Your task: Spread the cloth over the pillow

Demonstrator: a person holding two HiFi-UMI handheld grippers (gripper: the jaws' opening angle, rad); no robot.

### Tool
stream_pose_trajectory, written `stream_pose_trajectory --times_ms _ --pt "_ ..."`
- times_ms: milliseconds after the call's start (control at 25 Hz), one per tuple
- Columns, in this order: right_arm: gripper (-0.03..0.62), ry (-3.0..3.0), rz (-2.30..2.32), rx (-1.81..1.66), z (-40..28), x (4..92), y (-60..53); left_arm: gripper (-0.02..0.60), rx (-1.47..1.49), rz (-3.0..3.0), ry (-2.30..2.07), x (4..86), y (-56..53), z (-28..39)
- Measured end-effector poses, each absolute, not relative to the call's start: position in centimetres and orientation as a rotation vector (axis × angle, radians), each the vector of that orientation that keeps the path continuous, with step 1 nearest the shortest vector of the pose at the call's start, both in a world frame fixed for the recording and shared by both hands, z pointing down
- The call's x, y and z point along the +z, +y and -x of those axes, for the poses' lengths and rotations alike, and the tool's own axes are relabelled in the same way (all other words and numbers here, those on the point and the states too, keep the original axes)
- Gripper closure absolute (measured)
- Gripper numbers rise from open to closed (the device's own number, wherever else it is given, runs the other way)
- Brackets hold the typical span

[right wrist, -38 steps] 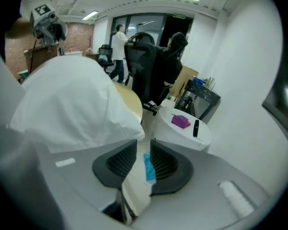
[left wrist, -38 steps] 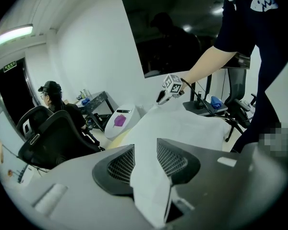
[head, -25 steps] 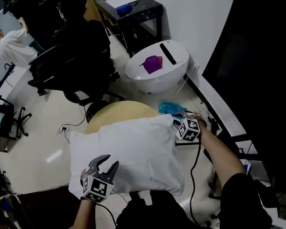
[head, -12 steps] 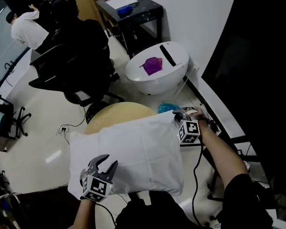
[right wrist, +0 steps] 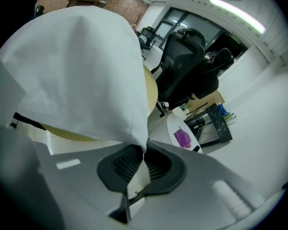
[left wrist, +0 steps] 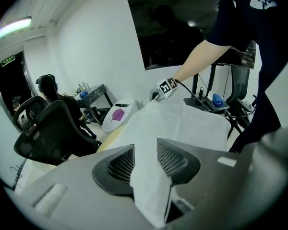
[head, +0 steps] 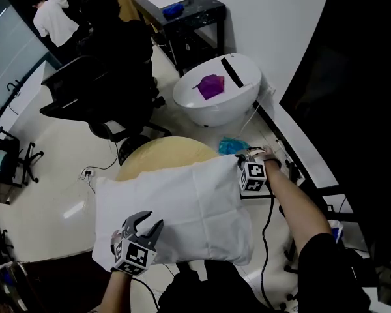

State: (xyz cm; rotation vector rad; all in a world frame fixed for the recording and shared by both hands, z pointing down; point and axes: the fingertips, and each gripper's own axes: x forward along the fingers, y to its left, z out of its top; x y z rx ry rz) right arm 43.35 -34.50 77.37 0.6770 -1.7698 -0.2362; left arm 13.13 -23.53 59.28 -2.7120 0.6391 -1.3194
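Right gripper [right wrist: 144, 153] has just snapped shut, pinching the cloth's [head: 182, 201] far corner. Left gripper [left wrist: 146, 150] stays put, jaws narrow, gripping the near corner. Cloth lies stretched over the pillow [head: 216, 248] on the table [head: 158, 151].

We see a bright room; long ceiling lamps [right wrist: 237, 13] glow white up high; the white cloth [right wrist: 77, 66] shines bright; both gripper views bend round, with black corners; things up close there look blurry; the head view is sharp, but its right side is dark.
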Motion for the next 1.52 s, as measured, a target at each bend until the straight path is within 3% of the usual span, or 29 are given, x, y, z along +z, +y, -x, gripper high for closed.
stream_pose_trajectory --times_ms 240,480,760,1000,1120,1520 --pt "0.572 -1.807 -0.778 -0.066 -43.1 78.5 -34.0 0.446 -1.32 2.708 0.643 58.7 -23.5 -12.4" --pt "0.486 -1.824 -0.874 0.069 -45.7 75.8 -33.0 0.446 -1.265 2.716 0.666 57.3 -23.6 -11.4" --pt "0.485 -1.839 -1.099 0.021 -46.2 65.3 -30.0 0.446 -1.197 2.694 0.644 55.1 -22.0 -8.2" --pt "0.515 -1.955 -1.346 -0.042 -40.1 52.9 -25.7 0.446 -1.11 2.662 0.608 50.9 -19.9 -5.0" --pt "0.588 -2.072 -1.486 -0.005 -35.3 47.7 -22.7 0.446 -1.062 2.654 0.624 49.1 -18.3 -2.0" --pt "0.588 -2.345 -1.594 0.114 -19.7 40.3 -12.9 0.446 -1.007 2.67 0.629 47.6 -11.1 8.7"
